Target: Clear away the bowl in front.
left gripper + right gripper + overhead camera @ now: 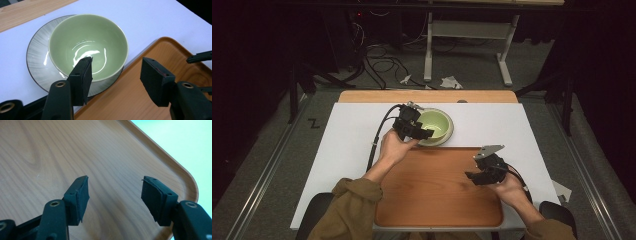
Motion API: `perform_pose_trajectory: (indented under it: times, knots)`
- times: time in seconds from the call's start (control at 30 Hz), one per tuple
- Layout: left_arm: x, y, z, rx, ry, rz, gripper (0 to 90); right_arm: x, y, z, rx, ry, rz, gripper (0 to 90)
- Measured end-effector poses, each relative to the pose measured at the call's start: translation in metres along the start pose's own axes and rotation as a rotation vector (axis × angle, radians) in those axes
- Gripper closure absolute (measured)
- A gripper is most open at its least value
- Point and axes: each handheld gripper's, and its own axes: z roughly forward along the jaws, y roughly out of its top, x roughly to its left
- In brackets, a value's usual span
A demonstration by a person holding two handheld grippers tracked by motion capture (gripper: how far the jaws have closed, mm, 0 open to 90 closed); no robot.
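Bowl (87, 47): one, green, on one plate (37, 62) | tray (437, 195): one | left tongs (116, 72), right tongs (115, 195): both spread, holding nothing

overhead view, two close claw views

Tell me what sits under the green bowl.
A grey streaked plate lies under the green bowl, resting on the white table cover. The plate's middle is hidden by the bowl. The bowl looks empty.
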Motion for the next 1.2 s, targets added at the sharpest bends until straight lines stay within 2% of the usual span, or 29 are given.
perform_pose_trajectory:
  times: [0.2, 0.5, 0.63, 0.77, 1.2]
  knots:
    - [0.004, 0.008, 0.006, 0.002, 0.021, -0.028, 42.9, 0.000, 0.000, 0.000, -0.006, 0.002, -0.007, 39.2]
    - [0.014, 0.017, 0.012, 0.032, 0.054, -0.032, 42.1, 0.001, 0.000, 0.000, -0.001, 0.001, -0.013, 39.2]
    - [0.020, 0.019, 0.016, 0.037, 0.072, -0.046, 41.9, 0.002, 0.001, -0.001, 0.004, 0.005, -0.020, 39.2]
    - [0.025, 0.021, 0.020, 0.066, 0.098, -0.047, 43.0, 0.002, 0.001, 0.000, -0.001, 0.002, -0.022, 39.1]
    - [0.035, 0.025, 0.040, 0.113, 0.157, -0.088, 43.4, 0.002, 0.001, 0.000, -0.003, 0.007, -0.018, 39.0]
